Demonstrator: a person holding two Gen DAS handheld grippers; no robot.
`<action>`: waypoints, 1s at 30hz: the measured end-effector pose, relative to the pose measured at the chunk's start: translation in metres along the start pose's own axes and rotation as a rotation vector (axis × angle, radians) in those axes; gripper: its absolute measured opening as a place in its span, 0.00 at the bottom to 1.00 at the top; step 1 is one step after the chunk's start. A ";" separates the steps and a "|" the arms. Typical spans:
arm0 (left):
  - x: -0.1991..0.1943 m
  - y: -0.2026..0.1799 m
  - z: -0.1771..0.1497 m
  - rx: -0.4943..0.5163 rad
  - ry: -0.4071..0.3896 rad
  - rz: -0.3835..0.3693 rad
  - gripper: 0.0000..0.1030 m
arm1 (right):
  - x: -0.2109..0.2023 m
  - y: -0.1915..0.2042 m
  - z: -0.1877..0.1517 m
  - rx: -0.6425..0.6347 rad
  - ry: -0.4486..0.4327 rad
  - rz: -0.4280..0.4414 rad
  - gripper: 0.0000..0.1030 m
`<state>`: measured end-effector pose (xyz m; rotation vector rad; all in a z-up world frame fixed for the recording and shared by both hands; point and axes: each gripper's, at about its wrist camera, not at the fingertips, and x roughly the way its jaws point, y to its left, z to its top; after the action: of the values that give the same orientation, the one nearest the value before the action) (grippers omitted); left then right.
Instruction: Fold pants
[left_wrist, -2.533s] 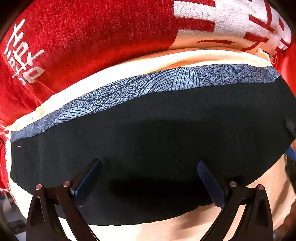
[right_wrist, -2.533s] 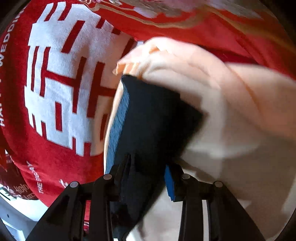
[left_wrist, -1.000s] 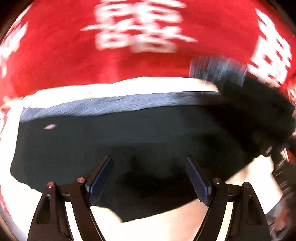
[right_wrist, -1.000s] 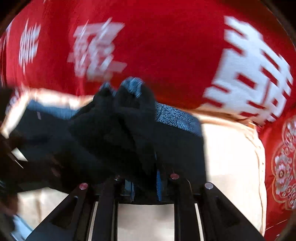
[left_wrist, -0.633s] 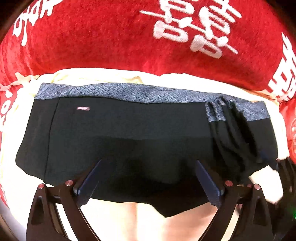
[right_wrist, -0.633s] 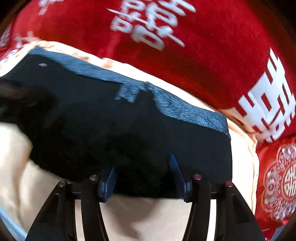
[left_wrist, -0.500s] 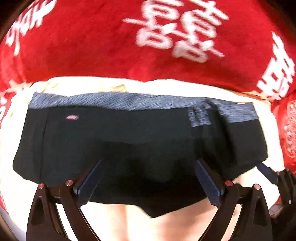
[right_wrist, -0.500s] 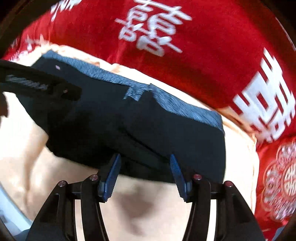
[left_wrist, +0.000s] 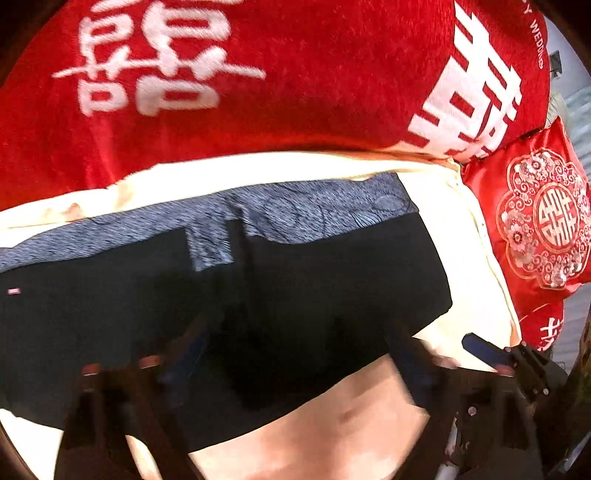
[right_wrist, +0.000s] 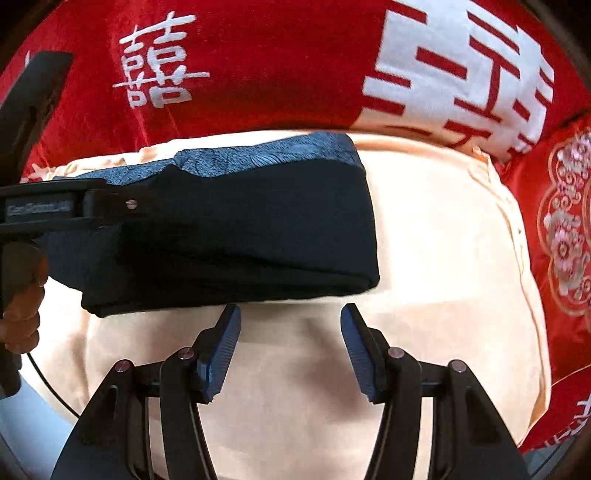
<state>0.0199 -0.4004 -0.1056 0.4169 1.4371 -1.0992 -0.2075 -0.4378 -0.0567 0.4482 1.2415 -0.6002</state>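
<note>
Left wrist view: black pants (left_wrist: 295, 295) with a blue-grey patterned waistband (left_wrist: 314, 210), lying folded on a cream cloth (left_wrist: 472, 266) spread over a red blanket (left_wrist: 314, 92) printed with white characters; a red embroidered cushion (left_wrist: 543, 218) off to the right. Left gripper (left_wrist: 295, 354) blurred low in the frame above the dark fabric, jaws closing, nothing visibly pinched between them, though blur hides any contact. Tip of the right gripper (left_wrist: 491, 350) showing at the lower right edge. Right wrist view: same pants (right_wrist: 240, 229) seen as a thick stacked bundle toward the upper left, near edge just beyond the fingertips. Right gripper (right_wrist: 291, 347) sharp and clear, jaws moderately wide, empty, over bare cream cloth (right_wrist: 443, 240), apart from the garment. Body of the left gripper (right_wrist: 66, 206) crossing in from the left over the pants, part of a hand (right_wrist: 22, 299) on its handle. Likely step: a fold just laid down and let go. Next move probably calls for checking that the edges line up, then either pinching the near edge for one more fold or smoothing the bundle flat.
</note>
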 end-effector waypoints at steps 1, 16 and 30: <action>0.004 -0.001 0.001 -0.002 0.025 -0.008 0.51 | 0.001 -0.003 -0.001 0.011 0.004 0.009 0.55; 0.018 0.008 -0.034 0.033 0.096 0.033 0.06 | 0.009 -0.046 0.016 0.094 0.048 0.096 0.41; 0.005 0.009 -0.036 -0.042 0.019 0.062 0.06 | 0.103 -0.022 0.120 0.051 0.052 0.072 0.46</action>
<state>0.0057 -0.3689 -0.1197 0.4403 1.4516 -1.0164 -0.1122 -0.5467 -0.1232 0.5513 1.2560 -0.5629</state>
